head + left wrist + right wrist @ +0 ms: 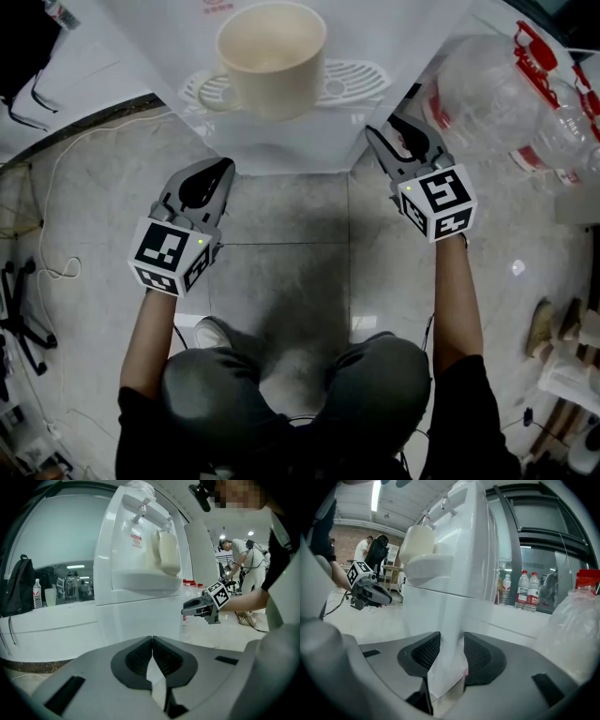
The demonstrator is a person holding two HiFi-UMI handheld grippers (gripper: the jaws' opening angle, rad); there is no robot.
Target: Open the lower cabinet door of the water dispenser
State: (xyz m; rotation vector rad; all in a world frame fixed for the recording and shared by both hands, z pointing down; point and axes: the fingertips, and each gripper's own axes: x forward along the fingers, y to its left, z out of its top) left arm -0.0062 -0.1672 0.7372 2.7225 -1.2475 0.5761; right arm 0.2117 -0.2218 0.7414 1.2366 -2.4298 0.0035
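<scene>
The white water dispenser (pixel 281 155) stands in front of me, with a cream cup (pixel 272 56) on its drip tray (pixel 352 80). Its lower cabinet door (pixel 140 616) is a plain white panel below the tray. My right gripper (pixel 375 133) is at the door's right edge; in the right gripper view that white edge fills the gap between its pads (pixel 451 644), which sit against it. My left gripper (pixel 225 167) hovers before the door's left part, a little short of it, jaws shut on nothing (pixel 152 641).
Large clear water jugs (pixel 487 94) with red handles lie to the dispenser's right. A white cable (pixel 56 187) runs over the tiled floor at left. A backpack (pixel 16 588) and bottles (pixel 525 590) sit on side ledges. People (pixel 243 559) stand farther off.
</scene>
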